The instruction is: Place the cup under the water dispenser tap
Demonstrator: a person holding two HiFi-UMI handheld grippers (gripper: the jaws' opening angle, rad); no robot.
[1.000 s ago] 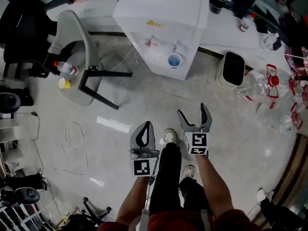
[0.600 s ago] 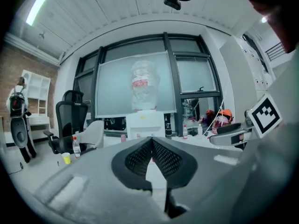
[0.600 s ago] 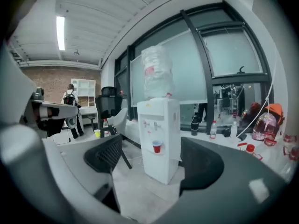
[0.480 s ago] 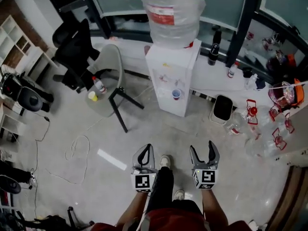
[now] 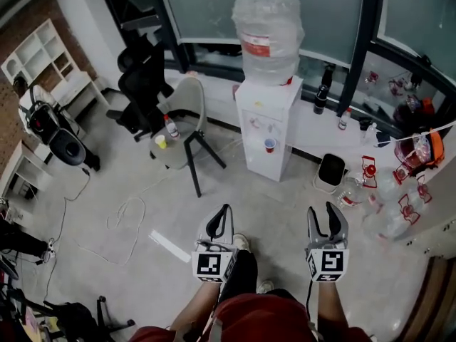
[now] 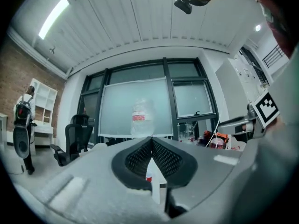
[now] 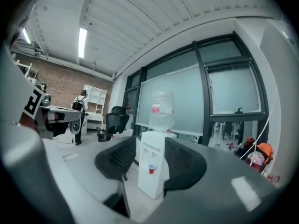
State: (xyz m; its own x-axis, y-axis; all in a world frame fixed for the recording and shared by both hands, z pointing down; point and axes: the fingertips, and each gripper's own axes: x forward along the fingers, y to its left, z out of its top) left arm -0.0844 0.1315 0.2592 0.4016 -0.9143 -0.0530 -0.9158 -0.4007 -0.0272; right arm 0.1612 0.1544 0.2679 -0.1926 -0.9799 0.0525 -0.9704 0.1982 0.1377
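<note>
A small red cup (image 5: 269,145) stands in the recess of the white water dispenser (image 5: 267,159), under its taps. A large clear bottle (image 5: 268,38) tops the dispenser. Both grippers hang far back from it, above the person's legs. My left gripper (image 5: 221,216) is shut and holds nothing; in its own view the pads (image 6: 140,157) meet, with the cup (image 6: 149,177) far off below them. My right gripper (image 5: 328,216) has a gap between its jaws, which are closing on nothing. Through that gap the right gripper view shows the dispenser (image 7: 150,183) and cup (image 7: 151,169).
A grey chair (image 5: 187,102) carrying a bottle and a yellow cup stands left of the dispenser, with a black office chair (image 5: 142,84) behind it. A white bin (image 5: 330,171) and clear jugs (image 5: 385,201) lie to the right. A cable (image 5: 125,223) loops across the floor.
Both grippers have risen and drawn back from the dispenser, which now looks smaller and farther. The right jaws have narrowed. The cup stays in the dispenser's recess.
</note>
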